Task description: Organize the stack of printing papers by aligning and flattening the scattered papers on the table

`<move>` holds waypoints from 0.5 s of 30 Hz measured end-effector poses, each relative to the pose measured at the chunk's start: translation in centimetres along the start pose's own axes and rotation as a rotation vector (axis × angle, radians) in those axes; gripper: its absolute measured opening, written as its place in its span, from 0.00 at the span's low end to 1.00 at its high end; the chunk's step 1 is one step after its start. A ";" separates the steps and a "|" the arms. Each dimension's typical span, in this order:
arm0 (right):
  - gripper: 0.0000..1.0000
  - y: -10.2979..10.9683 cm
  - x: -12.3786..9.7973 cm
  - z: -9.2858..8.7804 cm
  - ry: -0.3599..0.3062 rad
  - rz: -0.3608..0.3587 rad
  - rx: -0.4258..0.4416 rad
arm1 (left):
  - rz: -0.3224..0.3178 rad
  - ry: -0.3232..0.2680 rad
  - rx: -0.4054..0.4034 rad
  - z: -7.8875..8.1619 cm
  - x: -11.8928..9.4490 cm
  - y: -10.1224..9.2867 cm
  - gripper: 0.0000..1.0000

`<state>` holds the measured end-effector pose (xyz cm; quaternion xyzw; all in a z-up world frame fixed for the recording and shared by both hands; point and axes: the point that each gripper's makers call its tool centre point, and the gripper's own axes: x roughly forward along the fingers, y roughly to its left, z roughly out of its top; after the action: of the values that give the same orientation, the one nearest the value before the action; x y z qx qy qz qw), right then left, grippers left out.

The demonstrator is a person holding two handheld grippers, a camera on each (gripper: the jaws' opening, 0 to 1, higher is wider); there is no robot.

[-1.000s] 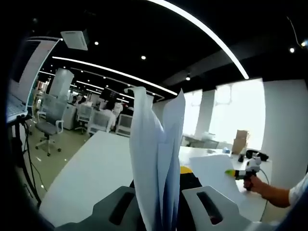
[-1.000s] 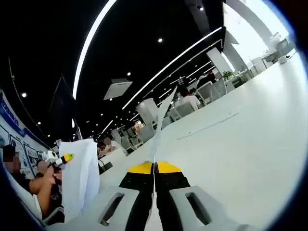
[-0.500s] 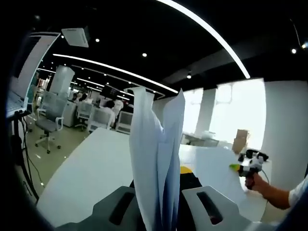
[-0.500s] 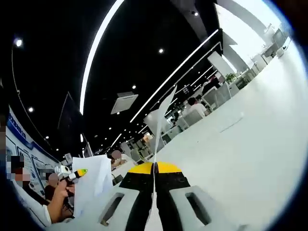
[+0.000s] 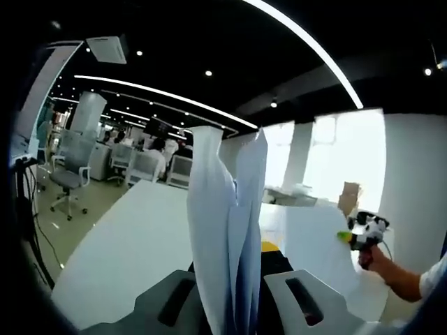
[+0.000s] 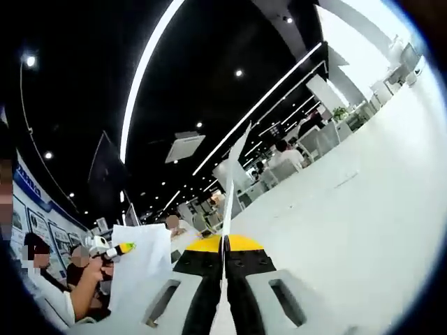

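Note:
In the left gripper view, my left gripper [image 5: 234,259] is shut on a stack of white printing papers [image 5: 227,209] that stands upright between its jaws, the top edges fanned apart. To the right, a hand holds my right gripper [image 5: 362,234], which has a single sheet [image 5: 314,241] raised over the white table [image 5: 126,237]. In the right gripper view, my right gripper [image 6: 225,246] is shut on that sheet [image 6: 228,188], seen edge-on. At the lower left there, the left gripper [image 6: 106,248] holds the paper stack [image 6: 143,269].
The white table [image 6: 349,223] stretches far ahead. Office chairs [image 5: 70,178] and desks with seated people stand beyond the table's left edge. A cardboard box [image 5: 347,197] sits at the far right. A screen on a stand [image 5: 28,112] is at the left.
The right gripper has lifted its sheet higher and more upright. The left gripper and its stack have stayed nearly still.

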<state>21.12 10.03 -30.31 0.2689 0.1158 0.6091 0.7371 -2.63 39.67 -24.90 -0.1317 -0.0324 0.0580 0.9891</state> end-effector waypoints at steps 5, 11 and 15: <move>0.00 1.7 -0.6 1.6 0.015 0.010 -0.052 | -0.010 -0.006 -0.002 0.2 0.5 -0.2 0.06; 0.00 4.0 -1.3 4.0 0.029 0.020 -0.108 | -0.020 -0.014 -0.027 -0.8 1.0 -0.3 0.06; 0.00 5.2 -1.5 4.2 0.044 0.027 -0.111 | -0.024 0.005 -0.027 -1.4 1.3 -0.3 0.06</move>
<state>18.58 8.11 -24.25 0.2155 0.0945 0.6302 0.7400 -1.22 39.17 -26.16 -0.1446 -0.0321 0.0456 0.9879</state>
